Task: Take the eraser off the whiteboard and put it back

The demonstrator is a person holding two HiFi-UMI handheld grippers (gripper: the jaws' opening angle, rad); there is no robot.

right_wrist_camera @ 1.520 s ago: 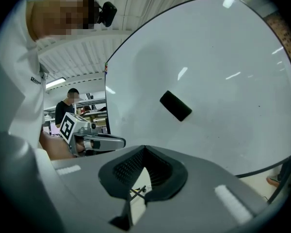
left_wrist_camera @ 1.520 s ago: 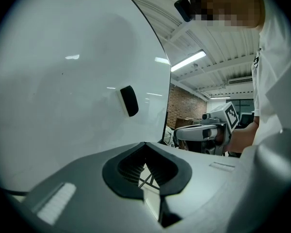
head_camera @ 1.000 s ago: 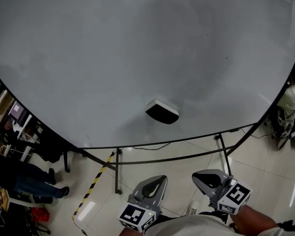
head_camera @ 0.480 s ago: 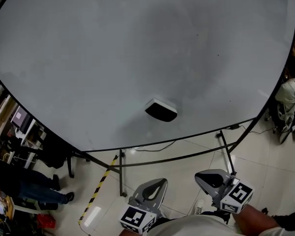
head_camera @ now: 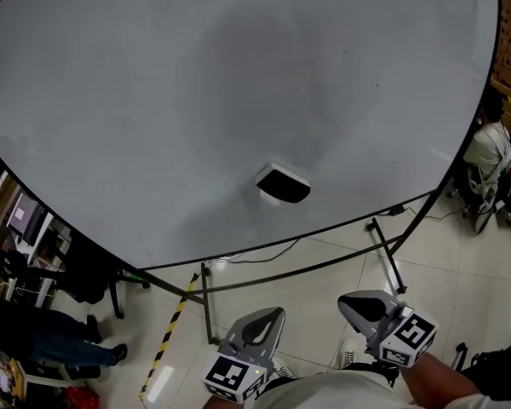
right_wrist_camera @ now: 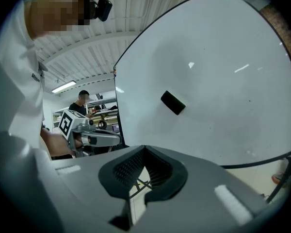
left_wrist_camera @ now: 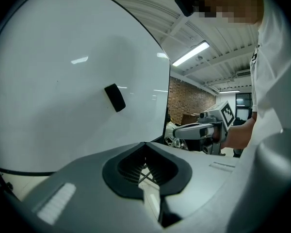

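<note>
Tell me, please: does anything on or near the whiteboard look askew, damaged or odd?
Only a small thing: the eraser sticks to the whiteboard at a slant, not square with its edges. A few tiny dark specks mark the board; nothing looks damaged.

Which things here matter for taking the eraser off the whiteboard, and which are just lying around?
For the job:
- eraser
- whiteboard
- left gripper and right gripper, both shut and empty

Just lying about:
- striped tape on the floor
- bystander at the left

Eraser (head_camera: 283,185) higher (head view); whiteboard (head_camera: 153,100) slid leftward
</note>
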